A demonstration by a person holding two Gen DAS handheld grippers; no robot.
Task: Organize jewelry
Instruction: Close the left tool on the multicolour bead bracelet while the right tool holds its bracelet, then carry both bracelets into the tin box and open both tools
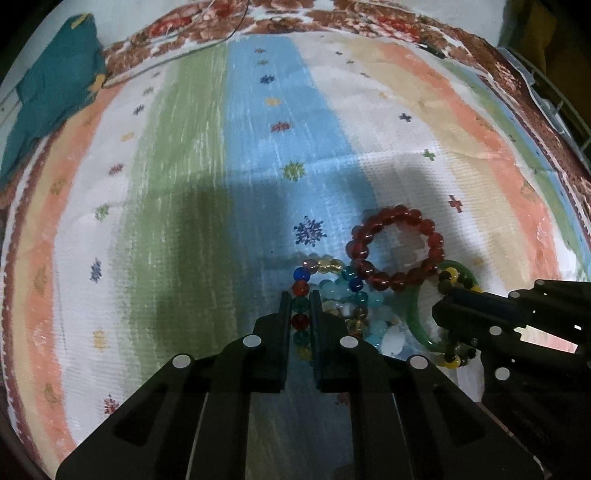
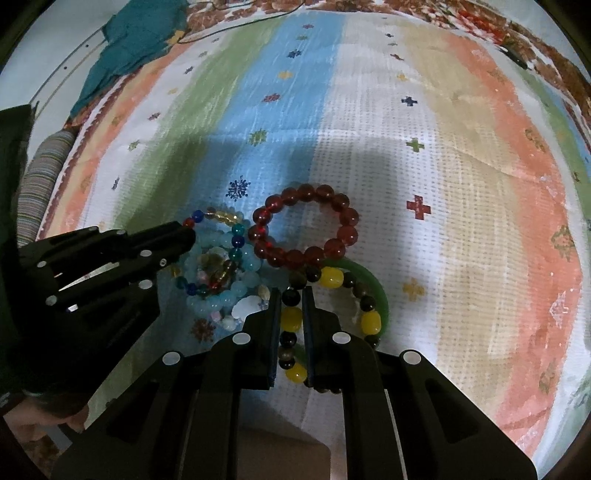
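Several bracelets lie in a pile on a striped cloth [image 1: 258, 147]. My left gripper [image 1: 300, 295] is shut on a multicoloured bead bracelet [image 1: 300, 280], whose beads sit between its fingers; it also shows in the right wrist view [image 2: 236, 240]. My right gripper [image 2: 290, 293] is shut on a yellow-and-dark bead bracelet [image 2: 332, 278], which also shows in the left wrist view [image 1: 448, 275]. A dark red bead bracelet [image 1: 395, 247] [image 2: 306, 225] lies loose beyond both. A green bangle [image 2: 380, 295] [image 1: 415, 317] lies under the yellow one. Light blue beads [image 2: 221, 299] [image 1: 376, 325] sit in the pile.
A teal cloth [image 1: 55, 99] [image 2: 136, 40] lies at the far left. A brown floral bedspread [image 1: 369, 22] borders the striped cloth. A striped roll [image 2: 40, 177] sits at the left edge. A thin wire [image 1: 236, 26] runs at the back.
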